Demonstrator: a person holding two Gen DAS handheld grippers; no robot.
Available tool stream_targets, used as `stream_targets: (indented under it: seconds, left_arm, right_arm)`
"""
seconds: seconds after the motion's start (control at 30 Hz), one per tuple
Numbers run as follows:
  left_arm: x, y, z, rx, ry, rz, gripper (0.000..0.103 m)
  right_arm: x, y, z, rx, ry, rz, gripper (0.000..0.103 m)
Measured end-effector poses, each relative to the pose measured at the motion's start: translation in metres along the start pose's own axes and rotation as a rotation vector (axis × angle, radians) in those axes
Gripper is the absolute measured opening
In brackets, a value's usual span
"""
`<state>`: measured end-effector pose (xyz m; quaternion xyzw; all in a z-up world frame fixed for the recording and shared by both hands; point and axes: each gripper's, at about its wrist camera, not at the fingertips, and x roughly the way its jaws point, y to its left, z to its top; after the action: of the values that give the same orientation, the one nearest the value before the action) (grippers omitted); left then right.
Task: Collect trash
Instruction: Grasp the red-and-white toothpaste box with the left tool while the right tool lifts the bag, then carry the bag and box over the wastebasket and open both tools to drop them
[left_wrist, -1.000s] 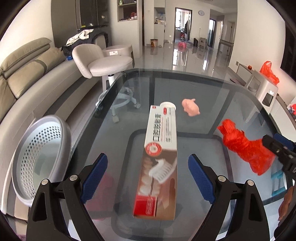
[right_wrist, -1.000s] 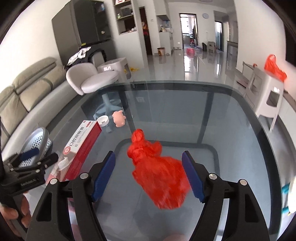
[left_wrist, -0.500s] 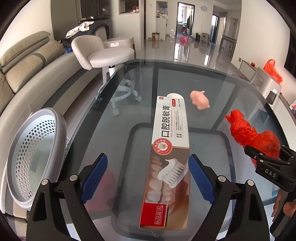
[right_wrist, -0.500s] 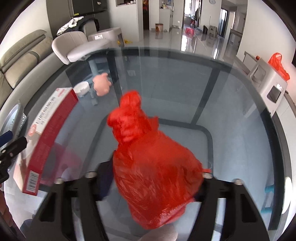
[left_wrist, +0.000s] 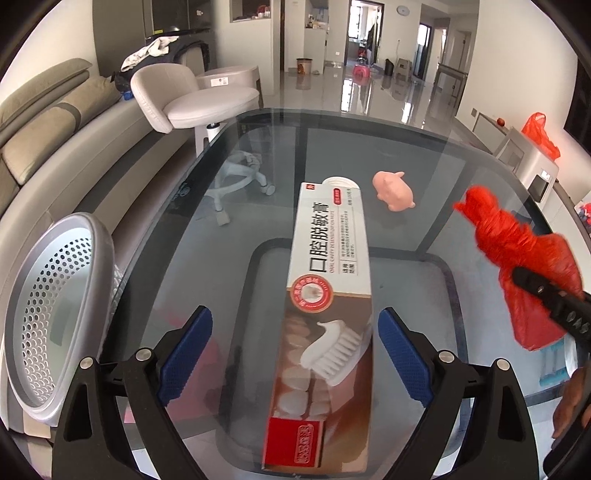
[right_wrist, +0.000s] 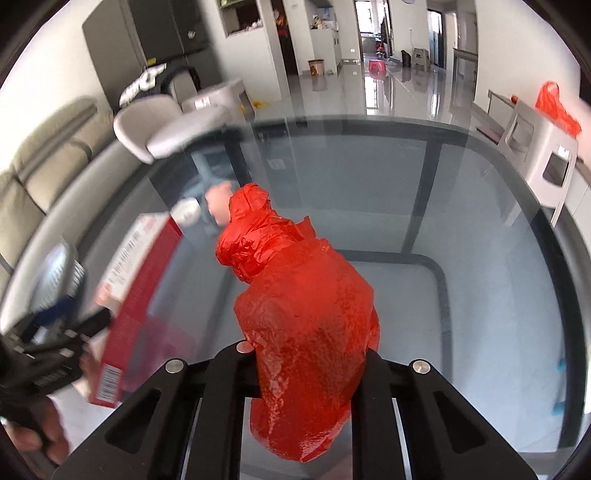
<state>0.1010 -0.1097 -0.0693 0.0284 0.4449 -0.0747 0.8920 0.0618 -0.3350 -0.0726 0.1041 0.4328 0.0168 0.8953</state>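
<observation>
A crumpled red plastic bag (right_wrist: 299, 317) fills the space between the fingers of my right gripper (right_wrist: 306, 373), which is shut on it; it also shows at the right of the left wrist view (left_wrist: 524, 266). A long toothpaste box (left_wrist: 325, 314) lies on the glass table (left_wrist: 207, 229), its near end between the blue pads of my left gripper (left_wrist: 291, 358), which is open and not touching it. The box also shows at the left of the right wrist view (right_wrist: 136, 295).
A grey perforated basket (left_wrist: 55, 314) stands off the table's left edge. A pink pig toy (left_wrist: 393, 190) and a white cap (left_wrist: 341, 181) lie beyond the box. A white swivel chair (left_wrist: 192, 99) and a sofa (left_wrist: 40, 122) stand to the left.
My right gripper has closed on the red bag, which now sits between its fingers. My left gripper has moved forward along the toothpaste box and stays open.
</observation>
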Motion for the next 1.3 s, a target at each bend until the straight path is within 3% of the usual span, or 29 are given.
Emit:
stream_targets:
  seconds: [0.33, 0.47, 0.6, 0.97, 1.3]
  left_arm:
    - [0.025, -0.012, -0.003, 0.023, 0.073, -0.012, 0.091]
    - [0.033, -0.012, -0.005, 0.013, 0.100, -0.026, 0.074]
    - [0.030, -0.016, -0.007, 0.044, 0.076, -0.020, 0.051]
    - [-0.005, -0.009, -0.011, 0.036, -0.008, -0.028, 0.050]
    - [-0.063, 0.033, -0.008, 0.016, -0.096, 0.013, 0.050]
  right_arm:
    - [-0.011, -0.010, 0.005, 0.080, -0.023, 0.072, 0.014]
    - [-0.010, -0.007, 0.004, 0.071, -0.017, 0.074, 0.014]
    - [-0.010, -0.007, 0.003, 0.071, -0.017, 0.079, 0.014]
    - [-0.012, 0.002, 0.004, 0.063, -0.023, 0.096, 0.014]
    - [-0.024, 0.050, 0.009, 0.032, -0.053, 0.164, 0.014]
